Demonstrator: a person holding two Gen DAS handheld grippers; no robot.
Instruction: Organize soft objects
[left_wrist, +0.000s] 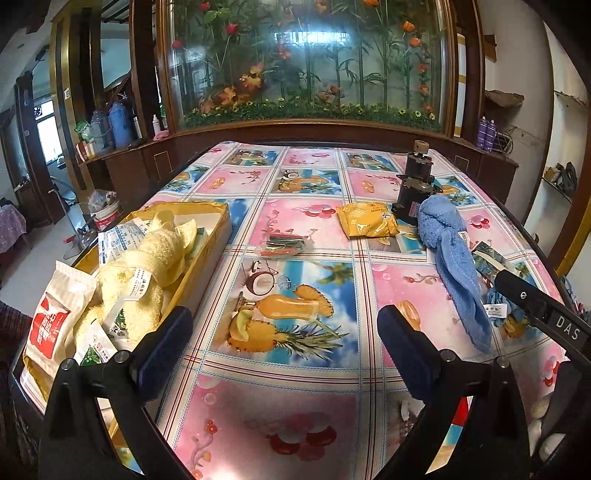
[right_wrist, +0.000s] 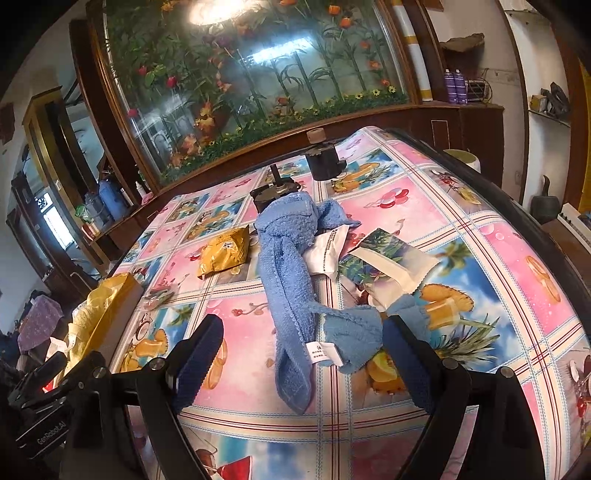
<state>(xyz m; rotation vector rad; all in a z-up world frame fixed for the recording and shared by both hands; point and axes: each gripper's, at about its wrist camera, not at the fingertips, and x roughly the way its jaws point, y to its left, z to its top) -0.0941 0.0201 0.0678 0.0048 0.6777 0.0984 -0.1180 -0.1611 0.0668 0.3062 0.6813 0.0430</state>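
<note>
- Nearest, the left hand-held gripper hangs over the worktop with its blue-padded fingers spread wide and nothing between them
- Likewise the right hand-held gripper stands wide apart, its pads either side of the near end of the blue towel; whether either pad touches the cloth I cannot tell
- That blue towel lies as a long rolled strip on the fruit-print cloth, a white label at its near end and a bunched head at the far end
- Just right of it, a smaller blue cloth piece lies beside the right finger
- On the left edge sits a yellow box, holding a yellow towel with white packets piled around it
- Right of the blue towel, a white packet and a leaf-print packet lie partly overlapped, the white one tucked under the towel
- Mid-worktop lie a small clear packet with red and green contents and, further on, a yellow packet
- Behind the towel's head stands a dark motor-like part
- Furthest back, a glass-fronted case of artificial flowers and bamboo fills the wall
</note>
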